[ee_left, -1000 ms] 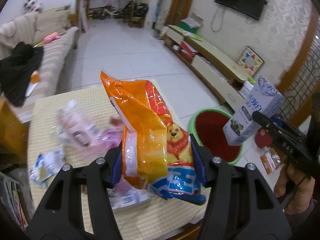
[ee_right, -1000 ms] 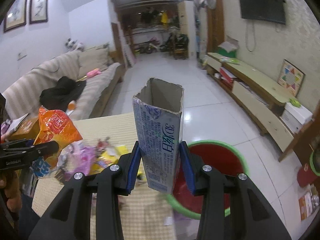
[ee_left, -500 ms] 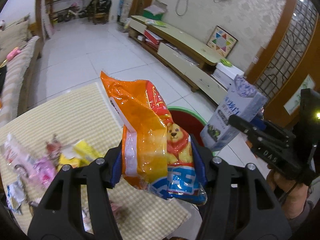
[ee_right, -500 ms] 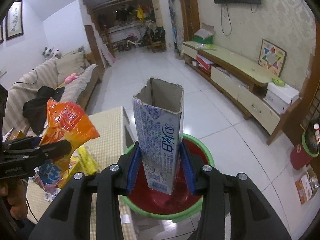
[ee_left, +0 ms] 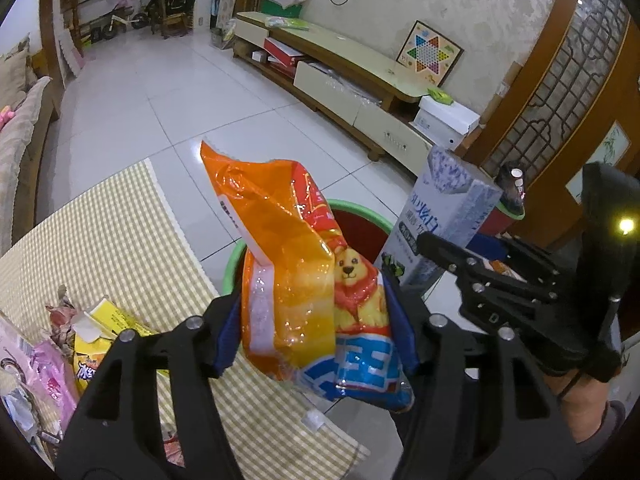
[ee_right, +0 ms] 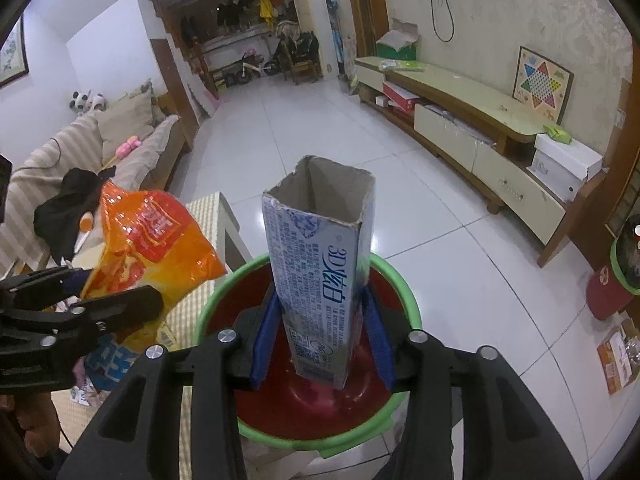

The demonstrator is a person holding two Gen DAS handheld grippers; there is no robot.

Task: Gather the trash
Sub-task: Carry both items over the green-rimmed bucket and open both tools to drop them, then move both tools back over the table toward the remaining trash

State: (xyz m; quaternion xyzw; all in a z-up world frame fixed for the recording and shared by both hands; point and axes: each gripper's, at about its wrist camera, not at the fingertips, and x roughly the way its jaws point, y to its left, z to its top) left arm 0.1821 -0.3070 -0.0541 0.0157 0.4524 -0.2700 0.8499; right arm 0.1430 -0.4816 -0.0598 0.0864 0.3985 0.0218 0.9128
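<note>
Left tongs [ee_left: 316,328]: clenched on an orange snack bag [ee_left: 292,272], held up over the worktop edge, just beside the bin
Right tongs [ee_right: 320,340]: clenched on an open-topped blue-and-white carton [ee_right: 320,276], upright, directly above the bin's red interior
Bin [ee_right: 396,280]: green rim, red inside, on the floor against the worktop [ee_left: 120,232]; no trash visible inside, though much of the bottom hidden by the carton and tongs
Done, by judgement: two pieces picked up and carried to the bin; neither dropped in yet
Left, by judgement: release carton, then bag; more wrappers on the checked cloth, among them a yellow packet [ee_left: 96,344] and a pink wrapper [ee_left: 48,372]
</note>
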